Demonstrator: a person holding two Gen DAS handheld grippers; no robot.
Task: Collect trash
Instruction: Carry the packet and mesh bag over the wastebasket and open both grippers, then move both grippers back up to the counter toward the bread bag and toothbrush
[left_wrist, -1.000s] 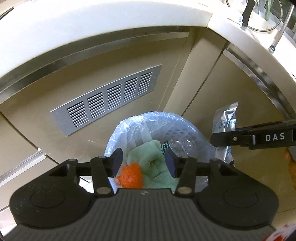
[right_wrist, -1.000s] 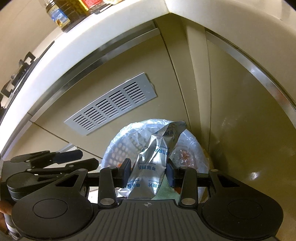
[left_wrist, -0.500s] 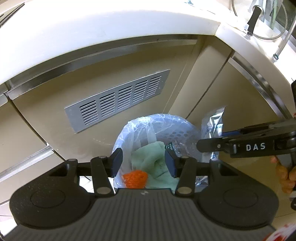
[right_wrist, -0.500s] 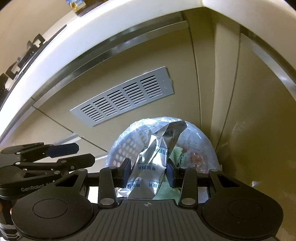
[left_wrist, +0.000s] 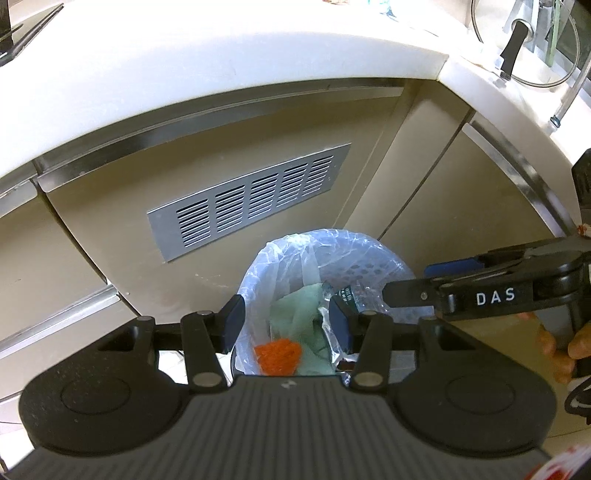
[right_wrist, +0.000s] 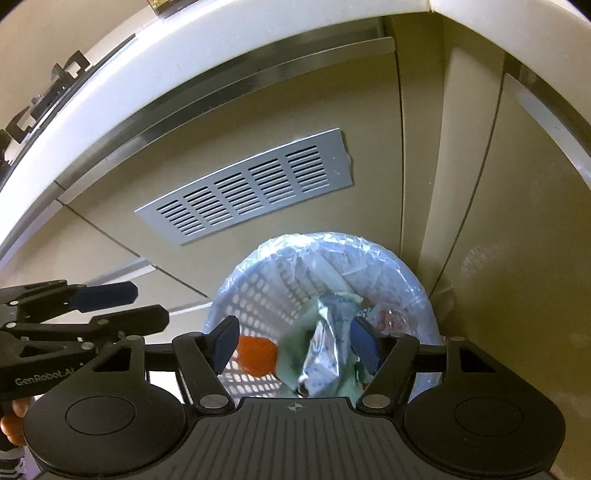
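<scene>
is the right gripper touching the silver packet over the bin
Apart. The right wrist view shows the right gripper, whose jaws have just been opening, spread wide with the silver packet dropping clear of both pads into the bin.

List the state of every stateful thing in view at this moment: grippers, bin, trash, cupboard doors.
Right gripper: open, jaws have just been opening, silver pouch released.
Left gripper: open, empty, above the bin.
Silver pouch: loose in the bin, tilted.
Bin: lined with a clear bag, partly filled.
Green cloth: crumpled in the bin.
Orange scrap: lying in the bin.
Cupboard doors: closed.
</scene>
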